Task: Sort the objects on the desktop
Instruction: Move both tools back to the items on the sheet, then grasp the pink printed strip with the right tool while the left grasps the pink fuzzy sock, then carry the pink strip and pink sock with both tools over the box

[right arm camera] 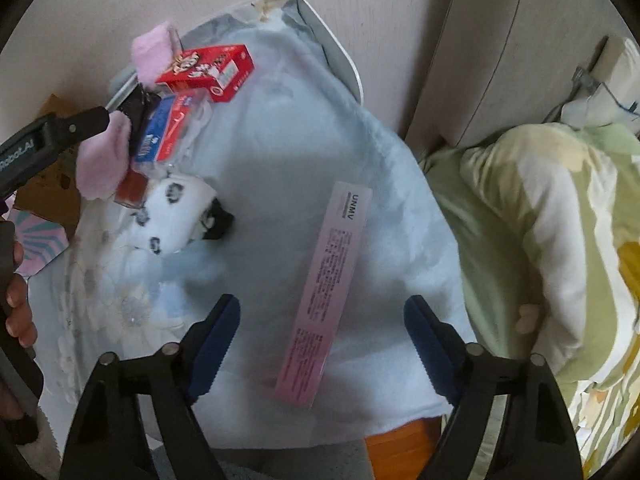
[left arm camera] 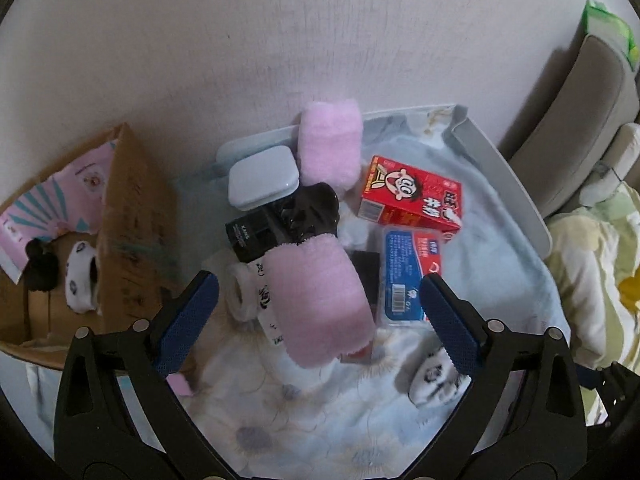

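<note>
Left gripper straddles the pink sock, jaws wide. Right gripper brackets the box, unclamped. Off-centre closure may spin it away.

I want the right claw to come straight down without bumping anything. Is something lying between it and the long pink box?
Nothing visible does. The right claw hangs open over the long pink box, which lies alone on the light blue blanket. The panda sock sits off to the side, apart from it.
</note>
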Motion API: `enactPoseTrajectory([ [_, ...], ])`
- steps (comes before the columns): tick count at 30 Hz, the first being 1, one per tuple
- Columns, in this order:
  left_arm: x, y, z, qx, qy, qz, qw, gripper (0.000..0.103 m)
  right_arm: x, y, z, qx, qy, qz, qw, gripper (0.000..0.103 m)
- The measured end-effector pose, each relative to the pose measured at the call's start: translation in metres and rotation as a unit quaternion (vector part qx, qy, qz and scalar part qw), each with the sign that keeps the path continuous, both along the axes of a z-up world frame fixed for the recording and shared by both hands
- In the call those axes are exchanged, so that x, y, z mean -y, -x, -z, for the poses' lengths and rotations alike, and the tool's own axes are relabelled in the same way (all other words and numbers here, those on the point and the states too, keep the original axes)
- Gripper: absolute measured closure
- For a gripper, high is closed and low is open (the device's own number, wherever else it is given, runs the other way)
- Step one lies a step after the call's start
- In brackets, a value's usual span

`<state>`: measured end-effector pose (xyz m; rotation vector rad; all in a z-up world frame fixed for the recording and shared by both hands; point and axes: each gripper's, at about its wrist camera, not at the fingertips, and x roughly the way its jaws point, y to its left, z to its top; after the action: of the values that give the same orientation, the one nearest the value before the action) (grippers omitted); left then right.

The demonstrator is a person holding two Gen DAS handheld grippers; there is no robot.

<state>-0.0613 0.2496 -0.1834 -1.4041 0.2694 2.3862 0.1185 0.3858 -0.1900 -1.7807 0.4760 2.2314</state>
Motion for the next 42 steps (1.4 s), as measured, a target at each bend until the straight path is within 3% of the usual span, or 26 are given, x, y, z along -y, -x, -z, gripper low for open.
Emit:
enactPoseTrajectory([
  [3,-0.004,0.002,0.007,0.000,0.008,0.000,1.0000,0.012,-0.002,0.004,0.006,0.005,0.000,-0.006,1.000,0.038],
  [5,-0.007,0.004,0.014,0.004,0.014,0.001,0.9999,0.028,-0.004,0.007,0.009,0.010,-0.002,-0.011,1.000,0.043],
  [6,-0.009,0.005,0.018,-0.001,0.013,-0.056,0.9983,0.031,-0.003,0.008,0.009,0.009,-0.011,-0.014,1.000,0.047],
  [7,-0.009,0.006,0.020,0.004,0.012,-0.056,0.9983,0.037,-0.002,0.009,0.008,0.009,-0.017,-0.018,1.000,0.050],
  [9,-0.007,0.007,0.025,0.010,0.010,-0.058,0.9982,0.047,-0.001,0.010,0.007,0.010,-0.038,-0.023,0.999,0.067],
  [10,-0.006,0.007,0.026,0.010,0.010,-0.058,0.9982,0.055,0.001,0.010,0.007,0.009,-0.045,-0.024,0.999,0.071],
  [11,-0.005,0.006,0.027,0.011,0.008,-0.057,0.9983,0.056,0.000,0.009,0.007,0.007,-0.044,-0.025,0.999,0.077],
  [14,-0.002,0.005,0.027,0.007,-0.001,-0.056,0.9984,0.060,0.001,0.008,0.004,0.003,-0.037,-0.017,0.999,0.080],
  [28,0.001,-0.009,0.002,-0.011,-0.020,-0.059,0.9980,0.062,0.004,0.004,-0.020,-0.034,-0.019,-0.008,0.999,0.081],
  [33,0.003,-0.016,-0.029,-0.021,-0.036,-0.044,0.9981,0.062,0.005,0.007,-0.047,-0.055,0.004,-0.015,0.998,0.081],
  [34,0.005,-0.017,-0.035,-0.021,-0.042,-0.007,0.9989,0.062,0.005,0.008,-0.052,-0.059,0.009,-0.015,0.998,0.081],
  [42,0.049,-0.024,-0.093,-0.044,-0.067,-0.010,0.9968,0.062,0.013,0.022,-0.089,-0.091,0.009,-0.049,0.995,0.081],
])
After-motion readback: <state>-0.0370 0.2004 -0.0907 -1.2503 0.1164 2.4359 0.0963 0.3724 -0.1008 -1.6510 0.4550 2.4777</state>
